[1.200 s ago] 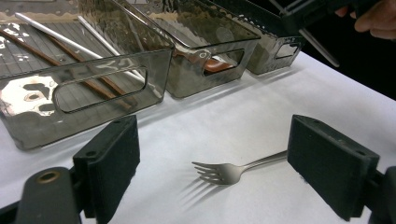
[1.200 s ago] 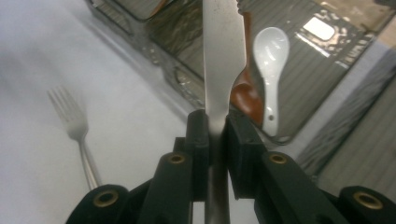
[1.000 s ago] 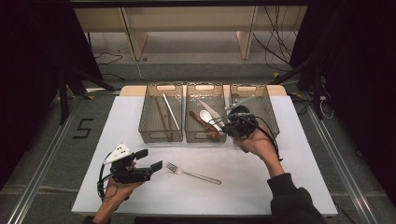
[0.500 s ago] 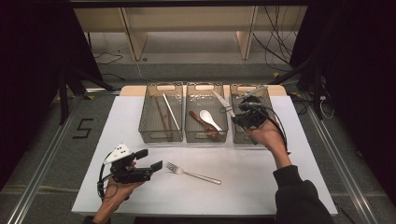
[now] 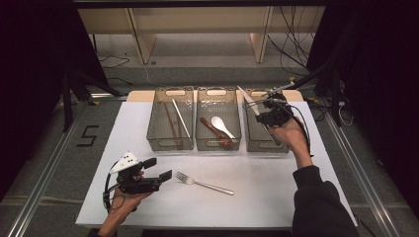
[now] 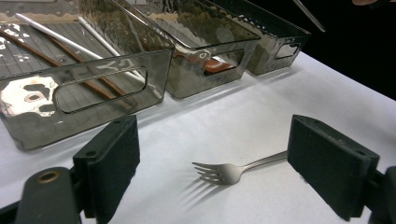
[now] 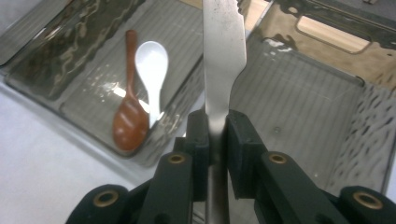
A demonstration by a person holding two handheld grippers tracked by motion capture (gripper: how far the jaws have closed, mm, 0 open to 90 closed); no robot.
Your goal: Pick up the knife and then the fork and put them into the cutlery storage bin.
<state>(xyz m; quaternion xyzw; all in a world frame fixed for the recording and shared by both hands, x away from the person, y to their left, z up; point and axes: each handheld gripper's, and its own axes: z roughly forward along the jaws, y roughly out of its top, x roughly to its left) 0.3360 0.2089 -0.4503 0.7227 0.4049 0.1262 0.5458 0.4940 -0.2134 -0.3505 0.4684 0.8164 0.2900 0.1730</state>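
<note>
Looks like a lab or recording rig, not a home. White tabletop [image 5: 148, 207] ringed by black curtains [image 5: 29, 59], metal floor rails [image 5: 39, 197] along both sides, a taped "5" marker [image 5: 89, 136] on grey carpet, loose cables [image 5: 296, 44] trailing behind. Plain wooden bench legs [image 5: 141, 42] at the back. Three identical smoked plastic bins [image 5: 163, 143] lined up in a tidy row.

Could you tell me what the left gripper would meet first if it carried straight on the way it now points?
Most likely the fork: its tines lie on the table just ahead of the open left gripper, between the lines of its jaws.
</note>
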